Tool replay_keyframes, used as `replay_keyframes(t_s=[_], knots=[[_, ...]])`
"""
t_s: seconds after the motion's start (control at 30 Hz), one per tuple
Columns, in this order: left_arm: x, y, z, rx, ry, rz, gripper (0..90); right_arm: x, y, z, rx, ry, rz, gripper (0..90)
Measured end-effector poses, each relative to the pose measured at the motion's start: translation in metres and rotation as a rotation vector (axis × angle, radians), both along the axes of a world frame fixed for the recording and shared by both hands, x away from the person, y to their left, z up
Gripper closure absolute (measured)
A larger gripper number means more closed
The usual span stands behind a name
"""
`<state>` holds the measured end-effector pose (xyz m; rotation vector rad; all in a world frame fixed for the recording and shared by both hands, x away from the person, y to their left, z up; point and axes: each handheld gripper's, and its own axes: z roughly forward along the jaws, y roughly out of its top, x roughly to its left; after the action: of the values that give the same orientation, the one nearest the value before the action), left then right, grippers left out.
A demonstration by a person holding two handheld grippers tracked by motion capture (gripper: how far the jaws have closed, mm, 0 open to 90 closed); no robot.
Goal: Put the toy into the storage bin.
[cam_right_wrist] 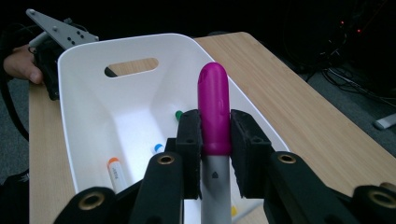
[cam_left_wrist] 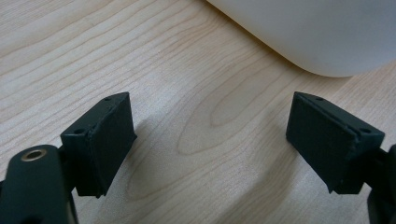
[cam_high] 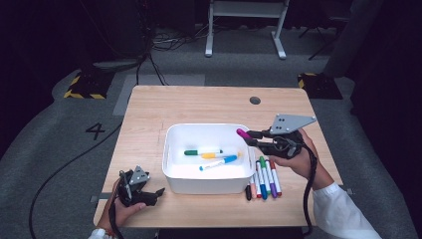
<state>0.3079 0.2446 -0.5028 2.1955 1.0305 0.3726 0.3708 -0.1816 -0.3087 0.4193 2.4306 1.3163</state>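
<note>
A white bin (cam_high: 171,137) stands in the middle of the wooden table (cam_high: 209,102), holding three markers: green (cam_high: 201,152), yellow (cam_high: 219,155) and blue (cam_high: 219,163). My right gripper (cam_high: 251,138) hovers over the bin's right rim, shut on a magenta-capped marker (cam_high: 243,133). In the right gripper view that magenta-capped marker (cam_right_wrist: 214,112) stands clamped between the pads, pointing over the bin (cam_right_wrist: 84,93). My left gripper (cam_high: 149,195) rests open at the table's front left corner; its pads (cam_left_wrist: 109,140) stand wide apart over bare wood beside the bin (cam_left_wrist: 327,32).
Several markers (cam_high: 263,180) lie in a row on the table just right of the bin's front corner. A round hole (cam_high: 255,100) sits near the table's far edge. White furniture legs (cam_high: 209,30) and cables lie on the floor beyond.
</note>
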Motion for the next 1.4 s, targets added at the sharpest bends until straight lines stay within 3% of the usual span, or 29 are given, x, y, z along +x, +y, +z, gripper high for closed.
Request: replay_keyframes(t_s=[0.33, 0.5, 0.67, 1.03, 1.33, 1.4], knots=[[0.000, 0.000, 0.000, -0.001, 0.000, 0.002, 15.4, -0.002, 0.036, 0.005, -0.026, 0.019, 0.074, 74.9], [0.000, 0.000, 0.000, -0.001, 0.001, 0.003, 15.3, -0.002, 0.059, -0.004, -0.081, 0.037, 0.114, 75.0], [0.000, 0.000, 0.000, -0.001, 0.000, 0.002, 15.4, 0.000, 0.070, -0.013, -0.116, 0.055, 0.133, 74.9], [0.000, 0.000, 0.000, -0.001, 0.001, 0.003, 15.4, 0.004, 0.103, -0.042, -0.276, 0.134, 0.185, 74.9], [0.000, 0.000, 0.000, -0.002, 0.000, 0.002, 15.4, -0.001, 0.122, -0.056, -0.365, 0.178, 0.228, 74.8], [0.000, 0.000, 0.000, -0.002, 0.000, 0.002, 15.4, -0.002, 0.124, -0.057, -0.381, 0.170, 0.228, 74.7]])
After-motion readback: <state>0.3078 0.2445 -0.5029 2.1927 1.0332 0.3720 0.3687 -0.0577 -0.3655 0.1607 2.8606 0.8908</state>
